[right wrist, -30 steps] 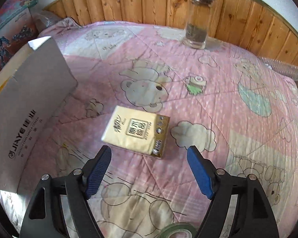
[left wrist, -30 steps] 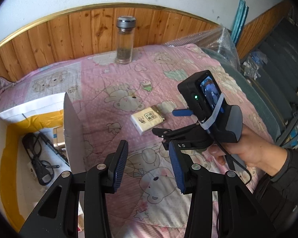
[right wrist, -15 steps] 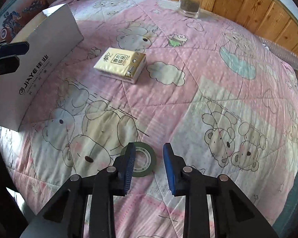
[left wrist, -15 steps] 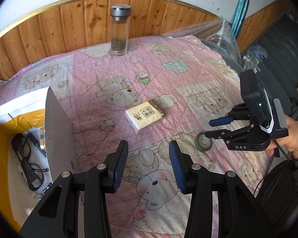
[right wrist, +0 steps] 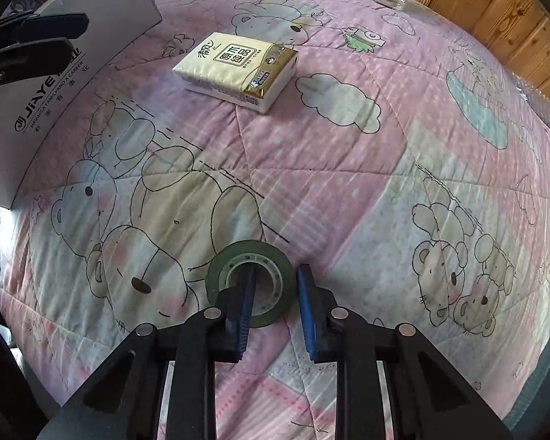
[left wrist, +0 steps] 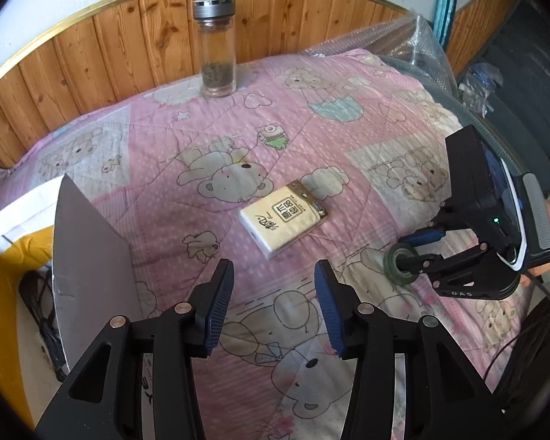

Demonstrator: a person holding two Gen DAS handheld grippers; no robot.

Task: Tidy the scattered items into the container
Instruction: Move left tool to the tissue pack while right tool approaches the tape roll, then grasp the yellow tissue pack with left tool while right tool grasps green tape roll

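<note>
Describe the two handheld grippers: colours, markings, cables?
Both have black angular frames with silver rivets and blue ribbed pads on the fingers. The right gripper carries a black box with a green light, a grey-white handle, "DAS" lettering and a black cable. A dark sleeve shows below it.

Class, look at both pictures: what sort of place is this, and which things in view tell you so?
Probably a bedroom at home: a pink teddy-bear quilt covers a soft surface, wooden wall panelling runs behind it, and a tissue pack lies on top.

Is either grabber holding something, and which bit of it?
The right gripper has one side of the green tape roll between its closing jaws, one finger through the hole. The left gripper holds nothing.
</note>
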